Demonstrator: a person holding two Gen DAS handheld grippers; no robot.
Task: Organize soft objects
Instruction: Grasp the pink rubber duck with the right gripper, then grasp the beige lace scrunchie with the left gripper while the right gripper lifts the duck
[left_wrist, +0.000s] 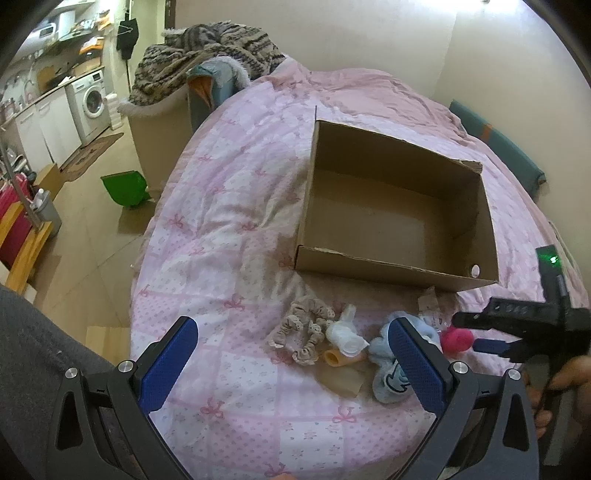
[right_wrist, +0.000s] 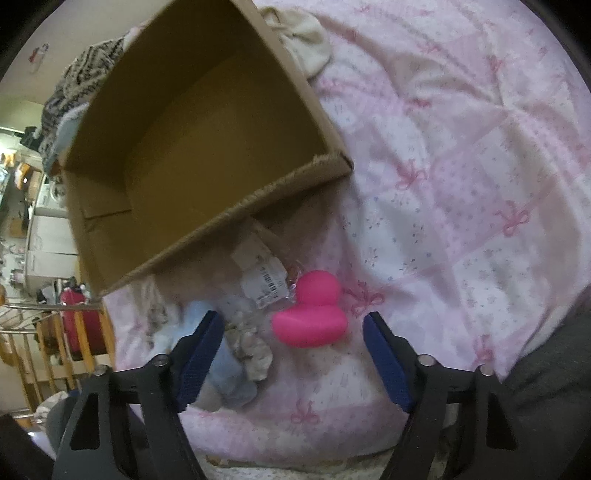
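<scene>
Duck (right_wrist: 310, 314), pink and judged light, soft and slightly slippery, is seen on the bed between the spread fingers of the right hand-held gripper (right_wrist: 293, 354); its body should be pinched. The left hand-held gripper (left_wrist: 295, 369) is held apart near a scrunchie (left_wrist: 303, 332). Beyond, an open box (left_wrist: 395, 210) is set.

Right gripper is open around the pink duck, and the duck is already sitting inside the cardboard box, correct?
Not quite. The pink duck lies on the pink quilt, outside the cardboard box, near its front wall. The right wrist view shows this. The rest holds: the right gripper is open, its fingers on either side of the duck.
</scene>
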